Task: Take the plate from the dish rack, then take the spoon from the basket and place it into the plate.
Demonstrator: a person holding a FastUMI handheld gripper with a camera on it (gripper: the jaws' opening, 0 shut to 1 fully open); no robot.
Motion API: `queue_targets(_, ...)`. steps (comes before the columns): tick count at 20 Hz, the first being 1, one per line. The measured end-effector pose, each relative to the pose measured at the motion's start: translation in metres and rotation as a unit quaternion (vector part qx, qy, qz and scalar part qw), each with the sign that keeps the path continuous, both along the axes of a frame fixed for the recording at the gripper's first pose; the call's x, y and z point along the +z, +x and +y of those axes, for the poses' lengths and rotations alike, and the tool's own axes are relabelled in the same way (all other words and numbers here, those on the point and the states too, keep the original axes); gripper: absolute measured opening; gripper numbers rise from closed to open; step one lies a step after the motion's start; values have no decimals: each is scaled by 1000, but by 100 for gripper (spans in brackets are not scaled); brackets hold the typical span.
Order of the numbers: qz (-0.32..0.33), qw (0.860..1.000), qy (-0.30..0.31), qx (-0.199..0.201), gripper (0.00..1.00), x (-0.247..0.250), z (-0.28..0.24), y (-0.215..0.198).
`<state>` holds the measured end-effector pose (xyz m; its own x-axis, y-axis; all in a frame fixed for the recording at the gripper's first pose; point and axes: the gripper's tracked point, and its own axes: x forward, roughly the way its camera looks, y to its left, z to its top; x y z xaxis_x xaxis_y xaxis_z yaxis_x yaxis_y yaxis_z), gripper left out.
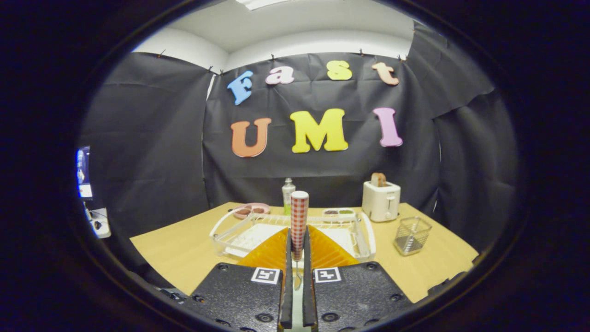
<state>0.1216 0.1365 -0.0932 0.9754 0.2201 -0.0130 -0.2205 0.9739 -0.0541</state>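
My gripper [298, 237] is shut on a spoon [299, 216] with a red-and-white checked handle. The handle stands upright between the fingers and sticks out above them. The spoon's metal stem and bowl hang down in the narrow gap between the fingers. Just beyond the fingers lies the white dish rack [221, 230] on the wooden table [184, 249], with no plate standing in the part I can see. The wire mesh basket [411, 235] stands to the right of the rack. A white surface shows low in the gap between the fingers; I cannot tell what it is.
Behind the rack are a pink plate [251, 210], a clear bottle [288, 191] and a small white compartment dish [339, 212]. A white toaster [380, 200] with a slice of bread stands at the back right. Black cloth walls close in the table.
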Motion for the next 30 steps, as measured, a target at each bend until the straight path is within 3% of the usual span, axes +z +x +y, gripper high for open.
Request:
queue_targets(6, 65, 998, -3, -6, 14, -56, 13, 7)
queue_targets(13, 35, 998, -47, -10, 16, -56, 7, -6)
queue_targets(17, 57, 997, -53, -30, 22, -60, -12, -7)
queue_targets(21, 63, 995, -34, -74, 68, -46, -47, -12)
queue_targets(22, 60, 995, -28, -75, 70, -38, -54, -15)
queue_targets(24, 42, 995, -18, -84, 86, -16, -72, -24)
queue_targets(25, 32, 995, -17, -96, 100, -6, -83, -29)
queue_targets(30, 5, 990, 1, -141, 100, 36, -123, -60)
